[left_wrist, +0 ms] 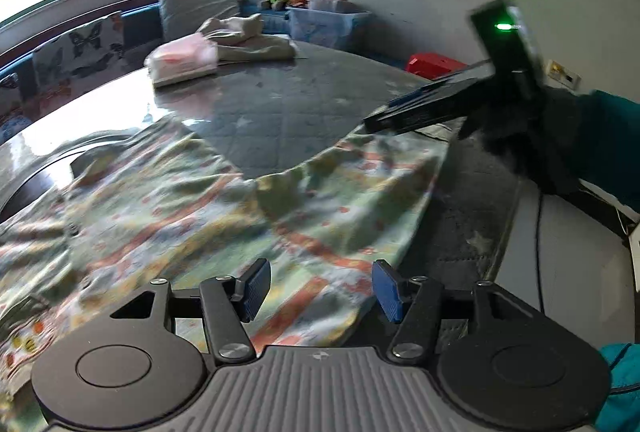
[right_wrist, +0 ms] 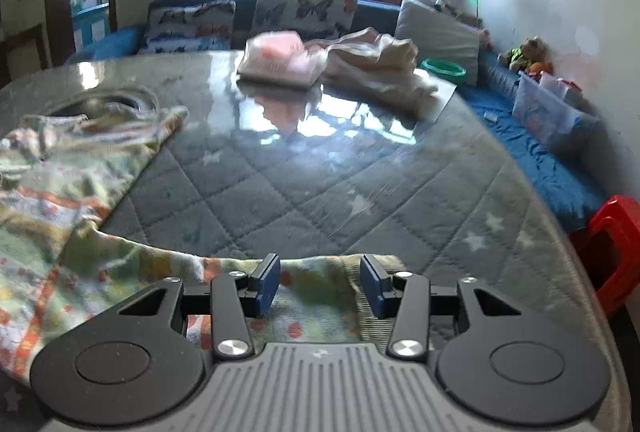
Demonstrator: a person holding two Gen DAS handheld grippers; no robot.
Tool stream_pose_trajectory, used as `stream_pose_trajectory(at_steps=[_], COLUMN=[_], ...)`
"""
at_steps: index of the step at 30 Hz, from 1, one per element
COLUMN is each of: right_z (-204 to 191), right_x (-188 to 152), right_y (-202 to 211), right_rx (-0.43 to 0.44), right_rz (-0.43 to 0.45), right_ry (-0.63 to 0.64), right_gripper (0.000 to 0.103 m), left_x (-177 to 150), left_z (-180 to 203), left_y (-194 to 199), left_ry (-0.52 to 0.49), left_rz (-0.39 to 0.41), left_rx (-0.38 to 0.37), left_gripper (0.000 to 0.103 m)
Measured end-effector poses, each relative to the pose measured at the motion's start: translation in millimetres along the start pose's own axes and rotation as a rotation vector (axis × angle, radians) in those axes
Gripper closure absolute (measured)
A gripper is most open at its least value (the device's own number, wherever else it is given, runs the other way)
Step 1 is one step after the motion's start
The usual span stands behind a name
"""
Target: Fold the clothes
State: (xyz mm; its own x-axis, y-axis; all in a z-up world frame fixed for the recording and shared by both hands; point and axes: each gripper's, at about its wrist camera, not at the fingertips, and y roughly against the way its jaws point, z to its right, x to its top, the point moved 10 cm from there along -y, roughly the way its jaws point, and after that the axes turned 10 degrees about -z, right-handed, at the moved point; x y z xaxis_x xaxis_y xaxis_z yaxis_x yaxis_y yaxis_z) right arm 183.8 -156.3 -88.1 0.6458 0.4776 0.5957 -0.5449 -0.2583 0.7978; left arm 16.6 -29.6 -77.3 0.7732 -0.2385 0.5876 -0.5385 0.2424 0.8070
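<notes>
While both sets of jaws stand wide apart and grip nothing, the left gripper [left_wrist: 320, 288] hangs over the patterned garment [left_wrist: 192, 208], which lies rumpled across the near side of the quilted table cover [left_wrist: 288, 112]. Beside it, the right gripper [right_wrist: 319, 284] hovers above the garment's ribbed hem [right_wrist: 376, 272] near the table's right edge. Farther back sit a pink packet [right_wrist: 276, 60] and a heap of beige clothes [right_wrist: 372, 68], touching. Beyond them, butterfly cushions [right_wrist: 304, 10] line the window bench.
</notes>
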Motion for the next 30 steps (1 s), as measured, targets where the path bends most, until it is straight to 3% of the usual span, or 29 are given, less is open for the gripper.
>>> stream_pose_trajectory(at_steps=[5, 8, 14, 18, 25, 30], right_z=[7, 13, -1, 2, 11, 1], right_x=[9, 11, -7, -34, -34, -40], right_y=[-13, -10, 20, 20, 31, 24], right_rx=[0.016, 0.026, 0.074, 0.057, 0.028, 0.04], right_rz=[0.013, 0.017, 0.025, -0.022, -0.001, -0.034], right_ry=[-0.044, -0.076, -0.023, -0.019, -0.046, -0.01], right_gripper=[0.056, 0.056, 0.055, 0.053, 0.051, 0.046], left_x=[-4, -5, -7, -6, -7, -38], left_z=[17, 20, 20, 20, -23, -75], left_y=[-20, -21, -20, -18, 27, 70], left_ry=[-0.035, -0.049, -0.014, 0.001, 0.125, 0.251], left_rz=[-0.054, -0.046, -0.039, -0.033, 0.065, 0.094], left_rx=[-0.088, -0.084, -0.112, -0.122, -0.037, 0.079], left_gripper=[0.043, 0.043, 0.043, 0.042, 0.041, 0.041])
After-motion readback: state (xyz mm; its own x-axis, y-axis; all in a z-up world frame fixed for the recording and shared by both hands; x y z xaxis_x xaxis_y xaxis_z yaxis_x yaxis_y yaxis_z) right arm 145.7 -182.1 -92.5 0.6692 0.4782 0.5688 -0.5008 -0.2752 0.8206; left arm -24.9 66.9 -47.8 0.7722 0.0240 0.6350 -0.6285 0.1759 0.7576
